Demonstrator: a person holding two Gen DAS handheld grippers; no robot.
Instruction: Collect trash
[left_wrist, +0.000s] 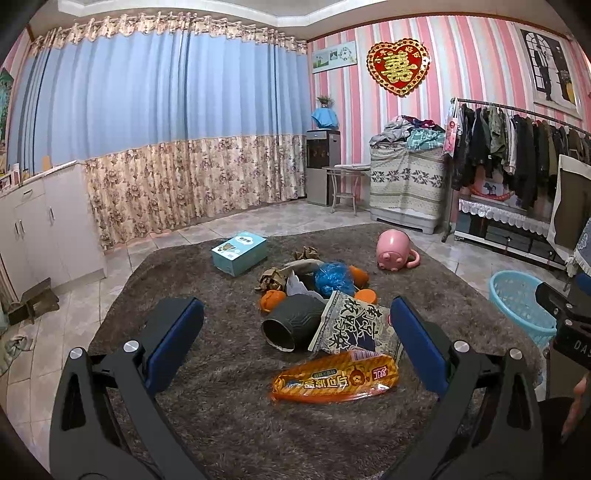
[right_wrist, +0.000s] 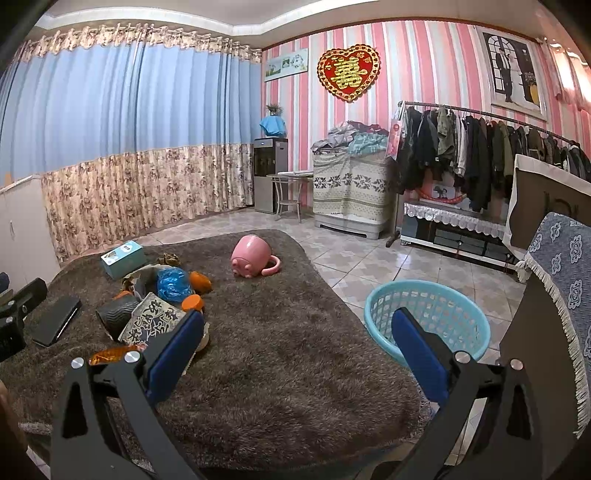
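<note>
A pile of trash lies on the brown shag rug (left_wrist: 221, 387): an orange snack wrapper (left_wrist: 334, 378), a black-and-white printed bag (left_wrist: 354, 325), a black ribbed cup (left_wrist: 291, 325) on its side, a blue plastic bag (left_wrist: 334, 278), orange peels (left_wrist: 272, 298) and crumpled brown paper (left_wrist: 271, 278). My left gripper (left_wrist: 295, 332) is open and empty, hovering just before the wrapper. My right gripper (right_wrist: 297, 343) is open and empty above the rug, right of the pile (right_wrist: 155, 306). A light blue basket (right_wrist: 430, 317) stands on the tiles beyond the rug's right edge.
A teal box (left_wrist: 239, 253) and a tipped pink pig-shaped bin (left_wrist: 393, 249) lie on the rug's far side. A white cabinet (left_wrist: 44, 229) stands left. A clothes rack (right_wrist: 480, 155), covered appliance (right_wrist: 347, 192) and water dispenser (right_wrist: 269, 173) line the far wall. Cloth-covered furniture (right_wrist: 557, 280) stands right.
</note>
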